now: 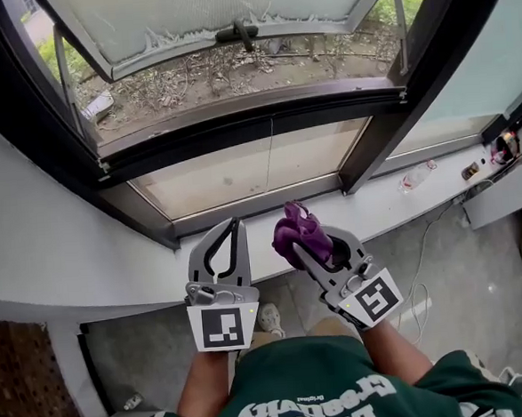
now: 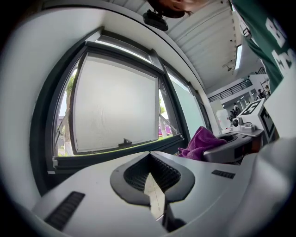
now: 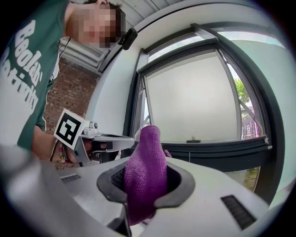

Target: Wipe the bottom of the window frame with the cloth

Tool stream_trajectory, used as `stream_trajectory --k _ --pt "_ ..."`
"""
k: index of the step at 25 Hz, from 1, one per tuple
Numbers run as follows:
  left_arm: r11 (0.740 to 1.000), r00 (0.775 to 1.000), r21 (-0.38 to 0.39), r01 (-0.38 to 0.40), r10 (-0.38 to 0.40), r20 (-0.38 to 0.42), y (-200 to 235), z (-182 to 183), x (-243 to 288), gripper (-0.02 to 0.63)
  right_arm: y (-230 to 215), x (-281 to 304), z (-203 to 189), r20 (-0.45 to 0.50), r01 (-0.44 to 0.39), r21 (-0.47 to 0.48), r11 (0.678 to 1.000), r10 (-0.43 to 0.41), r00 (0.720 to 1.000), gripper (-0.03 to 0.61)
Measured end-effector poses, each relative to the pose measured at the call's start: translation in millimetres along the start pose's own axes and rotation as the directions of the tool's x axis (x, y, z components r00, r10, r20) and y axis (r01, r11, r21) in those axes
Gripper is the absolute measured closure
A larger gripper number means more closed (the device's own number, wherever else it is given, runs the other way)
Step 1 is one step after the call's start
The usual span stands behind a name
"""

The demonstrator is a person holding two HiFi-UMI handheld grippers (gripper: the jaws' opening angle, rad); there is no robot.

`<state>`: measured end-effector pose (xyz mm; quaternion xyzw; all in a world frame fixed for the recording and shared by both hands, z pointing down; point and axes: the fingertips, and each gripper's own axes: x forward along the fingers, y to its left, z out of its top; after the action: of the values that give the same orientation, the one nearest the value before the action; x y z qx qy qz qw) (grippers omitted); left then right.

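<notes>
Approach stage: cloth [image 1: 300,232] pinched in right gripper [image 1: 306,244], left gripper [image 1: 235,224] closed, empty; next, likely pressing cloth onto window frame [image 1: 263,109] bottom.

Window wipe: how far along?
Done: the purple cloth is clamped in the right hand-held gripper. In hand: it is held in the air short of the window, touching nothing; the left hand-held gripper is shut and empty. Left: all the wiping along the window frame bottom rail, which the cloth has not yet reached.
</notes>
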<state>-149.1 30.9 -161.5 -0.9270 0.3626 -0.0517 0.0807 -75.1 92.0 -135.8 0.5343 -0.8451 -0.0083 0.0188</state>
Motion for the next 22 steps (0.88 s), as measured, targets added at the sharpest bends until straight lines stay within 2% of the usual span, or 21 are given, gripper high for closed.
stream_trajectory --k 7,11,15,22 --pt "0.993 0.999 -0.115 0.034 -0.036 -0.021 -8 -17 37 0.606 -21 -2 -14 -0.03 0.032 0.029 0.999 -0.032 0.999 0.479" --pt "0.995 0.999 -0.088 0.042 -0.041 0.014 -16 -9 53 0.606 -34 -2 -9 0.024 0.012 0.053 0.999 -0.014 1.0 0.479" --pt "0.994 0.998 -0.097 0.057 -0.054 0.034 -33 2 66 0.606 -54 -2 -1 0.061 0.01 0.071 0.997 -0.014 0.998 0.482" --pt "0.996 0.998 -0.066 0.058 -0.056 0.027 -55 17 94 0.606 -103 -12 6 0.11 0.03 0.088 0.996 -0.04 0.993 0.482"
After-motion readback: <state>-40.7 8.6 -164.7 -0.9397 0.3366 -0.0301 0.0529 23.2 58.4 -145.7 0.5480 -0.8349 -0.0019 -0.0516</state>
